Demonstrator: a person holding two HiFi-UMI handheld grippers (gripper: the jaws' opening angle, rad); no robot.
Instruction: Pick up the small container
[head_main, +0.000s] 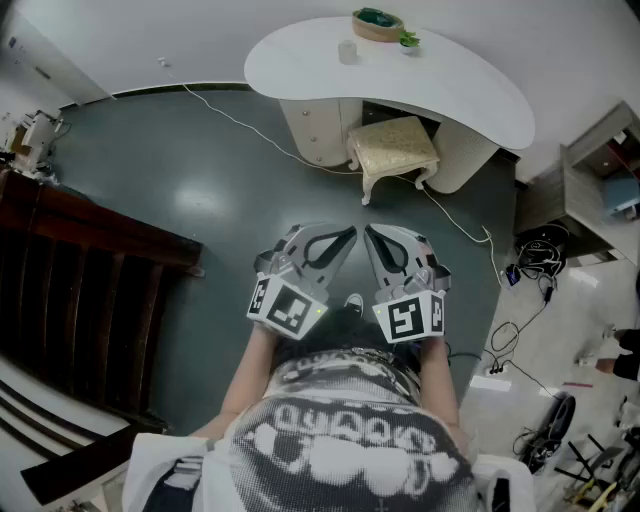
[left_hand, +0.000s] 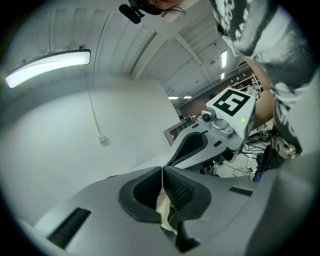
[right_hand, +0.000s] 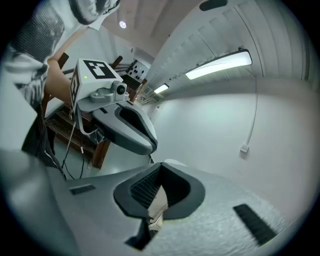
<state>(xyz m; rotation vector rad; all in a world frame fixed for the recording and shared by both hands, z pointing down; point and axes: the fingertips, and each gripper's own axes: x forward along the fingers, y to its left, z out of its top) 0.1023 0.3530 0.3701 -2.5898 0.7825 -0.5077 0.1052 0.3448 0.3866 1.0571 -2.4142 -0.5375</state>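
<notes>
Here, holding left tool and right tool side by side near the body, each pressed together, well apart from the small container standing on the far white worktop.

- Head view's evenly lit; your floor shows a pale glare patch, edges bend.
- Gripper views: bright strip light, dark vignetted corners.

Left gripper, right gripper, jaws together
</notes>
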